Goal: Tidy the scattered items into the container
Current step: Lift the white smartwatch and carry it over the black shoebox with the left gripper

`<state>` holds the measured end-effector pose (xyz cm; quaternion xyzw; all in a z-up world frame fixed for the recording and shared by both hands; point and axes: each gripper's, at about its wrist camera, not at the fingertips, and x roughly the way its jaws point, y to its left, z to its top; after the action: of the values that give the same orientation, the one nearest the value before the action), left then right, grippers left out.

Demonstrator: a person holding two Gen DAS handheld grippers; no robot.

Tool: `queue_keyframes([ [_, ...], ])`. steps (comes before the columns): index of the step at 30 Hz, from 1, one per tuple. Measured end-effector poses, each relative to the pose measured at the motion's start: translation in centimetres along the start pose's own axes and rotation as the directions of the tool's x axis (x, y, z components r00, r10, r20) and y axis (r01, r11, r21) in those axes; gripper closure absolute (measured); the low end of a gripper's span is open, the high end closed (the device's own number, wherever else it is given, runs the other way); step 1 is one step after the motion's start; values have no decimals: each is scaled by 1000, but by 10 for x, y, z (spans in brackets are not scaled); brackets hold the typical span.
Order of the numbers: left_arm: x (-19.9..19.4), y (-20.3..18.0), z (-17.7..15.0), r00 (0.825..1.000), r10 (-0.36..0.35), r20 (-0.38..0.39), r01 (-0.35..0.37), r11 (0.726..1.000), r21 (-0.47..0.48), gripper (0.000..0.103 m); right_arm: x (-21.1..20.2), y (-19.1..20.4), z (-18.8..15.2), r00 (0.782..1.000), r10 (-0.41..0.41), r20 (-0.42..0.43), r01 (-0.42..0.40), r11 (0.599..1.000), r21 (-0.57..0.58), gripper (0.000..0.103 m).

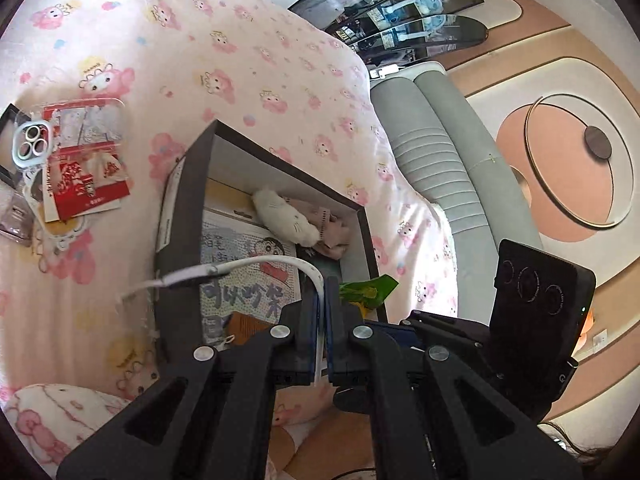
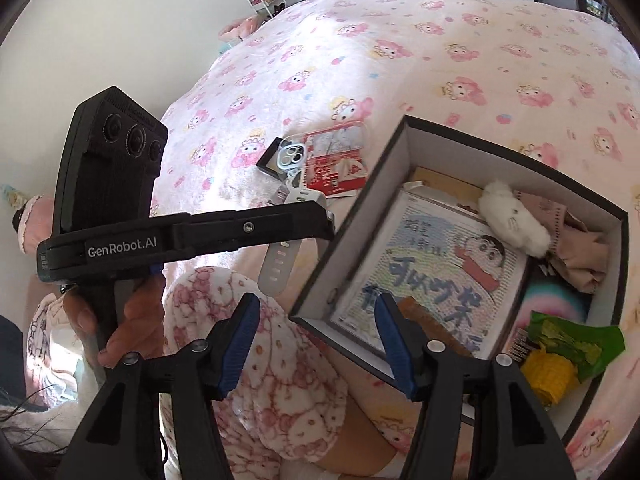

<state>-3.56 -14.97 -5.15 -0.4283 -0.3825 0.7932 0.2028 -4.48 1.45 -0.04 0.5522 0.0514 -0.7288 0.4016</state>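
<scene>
My left gripper [image 1: 322, 300] is shut on a white watch [image 1: 192, 274], whose strap arcs out from between the fingers above the dark box [image 1: 180, 200]. In the right wrist view the left gripper [image 2: 330, 220] shows from the side, with the watch strap [image 2: 276, 268] hanging below it, left of the box [image 2: 348, 236]. My right gripper [image 2: 318, 300] is open and holds nothing, over the box's near corner. On the bedspread lie a clear phone case [image 1: 36, 140] [image 2: 292, 154] and a red card [image 1: 84, 176] [image 2: 336, 160].
The box holds a cartoon booklet [image 2: 440, 264], a white plush [image 2: 512, 216], a pink cloth [image 2: 576, 248] and a green packet [image 2: 572, 340]. A small black box [image 2: 268, 160] lies by the phone case. A person's knee in patterned pyjamas [image 2: 280, 340] is below the grippers. A grey padded headboard [image 1: 432, 140] borders the bed.
</scene>
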Motion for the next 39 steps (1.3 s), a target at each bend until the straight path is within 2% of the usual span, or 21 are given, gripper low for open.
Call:
queue_keyframes([
  [7, 31, -15, -13, 1000, 11, -24, -11, 1000, -8, 102, -9, -43, -19, 1000, 7, 9, -8, 999, 52, 47],
  [16, 44, -11, -28, 999, 38, 12, -37, 997, -69, 102, -9, -72, -29, 995, 85, 58, -83, 996, -35, 47],
  [21, 54, -11, -33, 999, 49, 14, -47, 995, -86, 102, -4, -85, -31, 984, 167, 64, -169, 985, 30, 47],
  [27, 75, -18, -36, 997, 71, -9, -72, 994, -77, 102, 11, -88, -33, 989, 141, 49, -144, 988, 52, 47],
  [30, 79, -18, -35, 998, 63, -7, -64, 994, -86, 102, 13, -97, -34, 987, 156, 45, -160, 983, 92, 47],
  [32, 83, -19, -33, 998, 62, -13, -63, 994, -86, 102, 13, -102, -36, 983, 174, 51, -179, 977, 116, 52],
  [34, 86, -20, -31, 998, 56, -17, -58, 995, -83, 102, 12, -104, -36, 984, 169, 57, -175, 977, 123, 66],
  [37, 89, -27, -24, 999, 46, -26, -47, 997, -62, 102, 7, -111, -35, 979, 186, 82, -197, 968, 158, 78],
  [39, 90, -34, -20, 999, 43, -26, -44, 998, -47, 100, 0, -117, -36, 975, 190, 112, -208, 962, 176, 81],
])
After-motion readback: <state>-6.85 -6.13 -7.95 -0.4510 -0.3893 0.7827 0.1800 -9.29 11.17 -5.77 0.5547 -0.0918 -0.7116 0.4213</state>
